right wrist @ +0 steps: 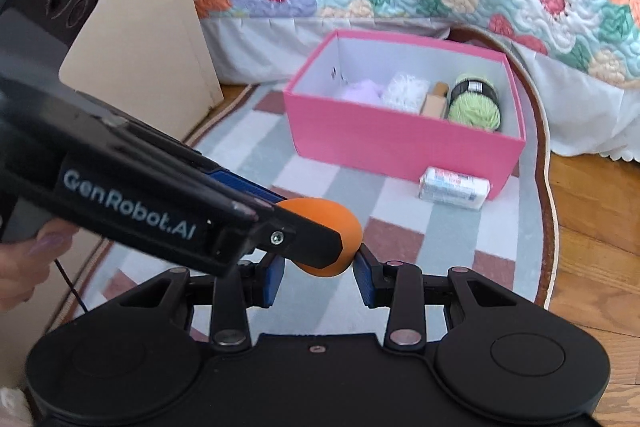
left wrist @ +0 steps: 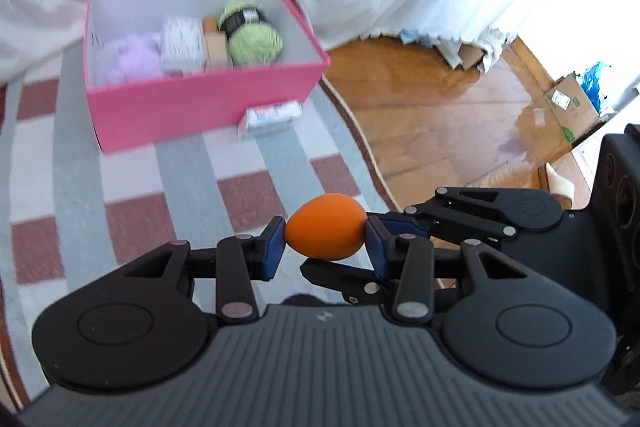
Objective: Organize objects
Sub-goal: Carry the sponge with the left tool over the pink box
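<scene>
Because the orange egg (left wrist: 326,227) is smooth and rounded, both grippers clamp it together: the left gripper (left wrist: 325,241) pinches its ends and the right gripper (right wrist: 318,273) grips it crosswise. It hangs above the striped rug (left wrist: 60,187), near of the pink box (left wrist: 200,107), its probable destination.

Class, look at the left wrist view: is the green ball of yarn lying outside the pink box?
No. The green yarn sits inside the pink box, at its right end beside a tan block.
</scene>
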Tool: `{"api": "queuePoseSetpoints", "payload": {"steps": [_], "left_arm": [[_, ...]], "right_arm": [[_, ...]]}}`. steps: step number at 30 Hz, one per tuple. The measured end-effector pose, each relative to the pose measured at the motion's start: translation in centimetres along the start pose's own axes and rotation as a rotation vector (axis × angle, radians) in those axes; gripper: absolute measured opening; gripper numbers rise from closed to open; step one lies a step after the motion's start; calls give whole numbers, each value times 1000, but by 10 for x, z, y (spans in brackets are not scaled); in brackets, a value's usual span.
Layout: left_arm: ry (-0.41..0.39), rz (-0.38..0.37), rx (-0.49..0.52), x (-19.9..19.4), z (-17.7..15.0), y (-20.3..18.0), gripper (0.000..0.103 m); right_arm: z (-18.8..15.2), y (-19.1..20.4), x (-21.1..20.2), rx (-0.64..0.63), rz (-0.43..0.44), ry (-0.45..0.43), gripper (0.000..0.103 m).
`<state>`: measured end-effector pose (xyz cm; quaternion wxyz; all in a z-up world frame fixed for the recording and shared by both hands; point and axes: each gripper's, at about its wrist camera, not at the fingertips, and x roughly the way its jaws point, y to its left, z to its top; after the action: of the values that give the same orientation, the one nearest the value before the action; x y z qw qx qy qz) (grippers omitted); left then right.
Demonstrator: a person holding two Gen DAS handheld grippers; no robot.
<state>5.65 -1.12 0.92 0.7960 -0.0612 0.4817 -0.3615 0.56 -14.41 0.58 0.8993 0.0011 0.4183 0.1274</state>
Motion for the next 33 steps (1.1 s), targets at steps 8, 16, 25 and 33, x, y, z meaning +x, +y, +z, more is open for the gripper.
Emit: {"api": "queuePoseSetpoints", "payload": {"steps": [8,16,25,33], "left_arm": [[-61,14,5,-17,40,12,42],[-93,75,-20,-7,101,52,42],[-121,166,-124,21,164,119,42],[-139,250,-126,82,195,163,42]], "right_arm": [[46,-5,4,5,-3,-44,43],[100,-20,49,17,20,-92,42],[161,-45,128,120,117,-85,37],[193,-63,201,83,67,25,34]]}}
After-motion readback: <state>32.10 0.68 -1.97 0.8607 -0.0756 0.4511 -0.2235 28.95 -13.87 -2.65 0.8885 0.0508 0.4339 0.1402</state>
